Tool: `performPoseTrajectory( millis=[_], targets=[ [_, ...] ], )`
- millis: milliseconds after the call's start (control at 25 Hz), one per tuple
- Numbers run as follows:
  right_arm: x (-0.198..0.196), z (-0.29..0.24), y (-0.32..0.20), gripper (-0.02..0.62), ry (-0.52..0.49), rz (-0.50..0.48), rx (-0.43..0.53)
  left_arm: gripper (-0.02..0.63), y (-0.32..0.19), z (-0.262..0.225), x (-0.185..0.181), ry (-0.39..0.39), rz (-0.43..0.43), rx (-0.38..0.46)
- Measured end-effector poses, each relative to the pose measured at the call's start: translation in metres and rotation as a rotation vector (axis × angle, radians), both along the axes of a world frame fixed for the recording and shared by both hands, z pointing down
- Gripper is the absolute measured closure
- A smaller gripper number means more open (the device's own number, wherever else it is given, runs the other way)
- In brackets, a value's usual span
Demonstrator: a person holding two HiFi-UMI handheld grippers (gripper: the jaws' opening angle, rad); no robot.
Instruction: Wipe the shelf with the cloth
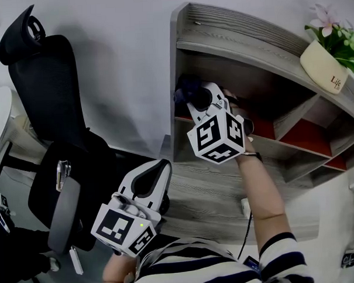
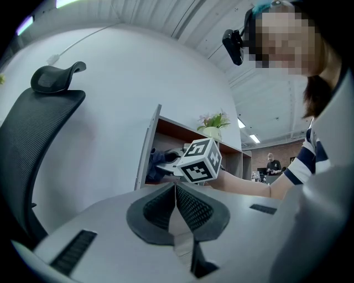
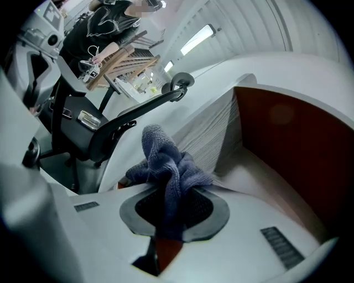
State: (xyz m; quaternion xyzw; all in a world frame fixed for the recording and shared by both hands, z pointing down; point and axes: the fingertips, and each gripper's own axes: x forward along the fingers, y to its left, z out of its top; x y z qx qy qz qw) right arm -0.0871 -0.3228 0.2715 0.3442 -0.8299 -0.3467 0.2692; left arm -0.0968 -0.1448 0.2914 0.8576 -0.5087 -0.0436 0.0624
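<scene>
One cloth [image 3: 166, 160] pinched by right gripper [image 3: 171, 190] fingers [image 3: 142, 207], inside shelf [image 3: 260, 182]; left gripper [image 2: 176, 189] fingers [image 2: 194, 210] together.

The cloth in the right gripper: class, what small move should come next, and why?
Probably lower the cloth onto the compartment floor and sweep away from the side wall. The right gripper is shut on the cloth and sits inside the end compartment of the shelf, close to that wall, with floor showing beside it.

Soft blue knitted cloth [image 3: 166, 157] against a grey, wood-grain shelf [image 1: 242, 32].
Back panel [image 3: 287, 127] matt red; right gripper [image 3: 168, 187] smooth white plastic, dark ribbed pads [image 3: 203, 209].
</scene>
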Motion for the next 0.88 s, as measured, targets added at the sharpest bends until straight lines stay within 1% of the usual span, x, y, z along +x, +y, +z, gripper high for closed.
performPoseTrajectory(
  millis=[160,240,400,680,800,880],
  targets=[
    [0.001,0.003,0.002,0.52,0.012,-0.004,0.002,0.586,0.001,-0.002,0.004,-0.002,0.01,0.007],
    [0.003,0.002,0.003,0.52,0.0,0.001,0.005,0.586,0.001,-0.003,0.005,-0.004,0.013,0.008],
    [0.012,-0.009,0.006,0.52,-0.065,0.024,0.019,0.586,0.001,-0.003,0.005,-0.005,0.013,0.009],
    [0.028,-0.026,0.013,0.52,-0.158,0.073,0.096,0.586,0.001,-0.002,0.01,-0.004,0.026,0.008],
    [0.031,-0.025,0.015,0.52,-0.164,0.075,0.094,0.586,0.002,-0.003,0.012,-0.003,0.034,0.008],
    [0.029,-0.022,0.015,0.52,-0.139,0.067,0.087,0.586,0.002,-0.003,0.014,-0.003,0.038,0.008]
  ],
)
